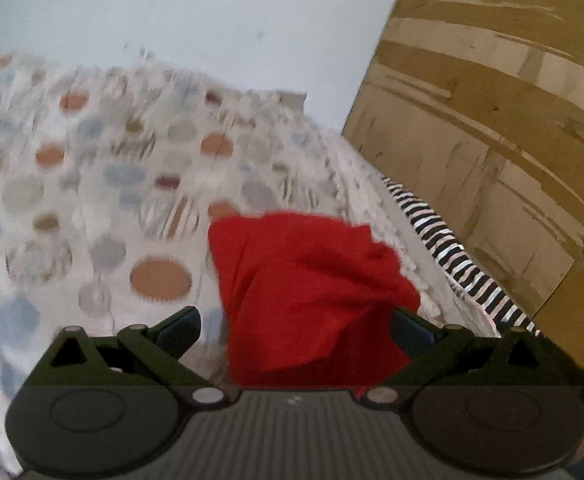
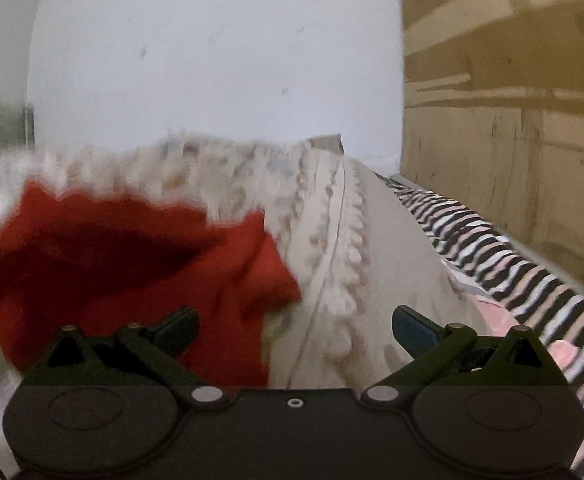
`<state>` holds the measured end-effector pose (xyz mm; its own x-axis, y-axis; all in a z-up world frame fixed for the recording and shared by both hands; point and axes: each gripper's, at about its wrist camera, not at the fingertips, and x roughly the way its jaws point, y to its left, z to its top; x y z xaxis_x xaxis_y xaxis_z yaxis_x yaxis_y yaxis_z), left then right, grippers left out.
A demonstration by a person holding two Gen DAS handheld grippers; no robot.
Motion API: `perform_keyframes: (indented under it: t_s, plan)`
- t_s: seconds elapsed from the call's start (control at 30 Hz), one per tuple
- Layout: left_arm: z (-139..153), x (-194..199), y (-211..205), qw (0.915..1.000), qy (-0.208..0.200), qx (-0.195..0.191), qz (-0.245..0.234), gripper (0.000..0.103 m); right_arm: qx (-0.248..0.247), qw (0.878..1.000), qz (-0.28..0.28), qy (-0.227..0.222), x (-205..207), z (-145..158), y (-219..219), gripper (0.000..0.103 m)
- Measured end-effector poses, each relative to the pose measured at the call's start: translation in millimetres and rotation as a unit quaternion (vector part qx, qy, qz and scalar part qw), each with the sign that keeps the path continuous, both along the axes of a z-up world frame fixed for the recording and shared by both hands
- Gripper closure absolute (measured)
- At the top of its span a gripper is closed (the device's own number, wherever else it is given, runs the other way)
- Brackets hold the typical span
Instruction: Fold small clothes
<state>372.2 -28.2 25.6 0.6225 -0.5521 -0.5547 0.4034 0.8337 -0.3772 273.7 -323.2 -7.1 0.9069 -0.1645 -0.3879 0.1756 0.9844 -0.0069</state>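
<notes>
Here, in the left wrist view, the left gripper point(image 1: 295, 326) has its jaws spread wide. A red cloth point(image 1: 312, 292) sits bunched up in the gap between the two fingers. It is soft and full of folds. It lies on a bed cover point(image 1: 92, 184) with round spots in orange, blue and gray, some with stripes. To the right, a black and white striped cloth point(image 1: 456, 256) runs along the bed edge. Beside it stands a big brown wooden cupboard point(image 1: 492, 140). A plain pale wall point(image 1: 192, 12) is behind the bed. The picture is blurry, so I cannot tell if a finger touches the red cloth.

In the right wrist view, the right gripper point(image 2: 295, 326) also has its jaws wide apart, with nothing between them but the bed cover point(image 2: 372, 260). The red cloth point(image 2: 124, 264) is off to the left, behind the left finger. Only this view shows a bumpy trim point(image 2: 356, 236) along the cover. The striped cloth point(image 2: 504, 264), the cupboard point(image 2: 512, 160) and the wall point(image 2: 212, 48) show here too.
</notes>
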Motion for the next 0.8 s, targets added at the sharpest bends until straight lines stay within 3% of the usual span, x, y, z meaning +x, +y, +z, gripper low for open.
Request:
perform_keyframes:
  t_s: [0.07, 0.17, 0.3, 0.37, 0.43, 0.53, 0.6, 0.73, 0.8]
  plan:
    - [-8, 6, 2, 0.9999, 0.011, -0.010, 0.006, 0.001, 0.070, 0.997, 0.022, -0.006, 11, 13, -16, 0.001]
    - [-13, 8, -2, 0.9999, 0.002, -0.008, 0.013, 0.001, 0.180, 0.982, 0.056, -0.009, 35, 25, -34, 0.000]
    - [-9, 4, -19, 0.9987, -0.045, 0.023, 0.009, 0.001, 0.259, 0.961, 0.088, 0.036, 84, 34, -39, 0.000]
    - [-6, 1, -30, 0.9970, -0.063, 0.046, -0.002, 0.001, 0.312, 0.940, 0.122, 0.069, 109, 33, -38, 0.000]
    - [-6, -1, -40, 0.9945, -0.079, 0.067, -0.016, 0.005, 0.383, 0.907, 0.136, 0.110, 134, 25, -39, 0.000]
    - [-7, -6, -53, 0.9904, -0.098, 0.091, -0.032, 0.014, 0.468, 0.856, 0.117, 0.185, 162, 8, -36, 0.000]
    - [-8, -10, -59, 0.9877, -0.111, 0.103, -0.038, 0.015, 0.498, 0.835, 0.110, 0.206, 175, 1, -35, 0.000]
    - [-8, -12, -62, 0.9860, -0.117, 0.111, -0.043, 0.024, 0.503, 0.835, 0.087, 0.207, 193, -1, -36, 0.001]
    - [-7, -10, -60, 0.9879, -0.110, 0.100, -0.044, 0.028, 0.504, 0.834, 0.078, 0.210, 198, -5, -37, 0.006]
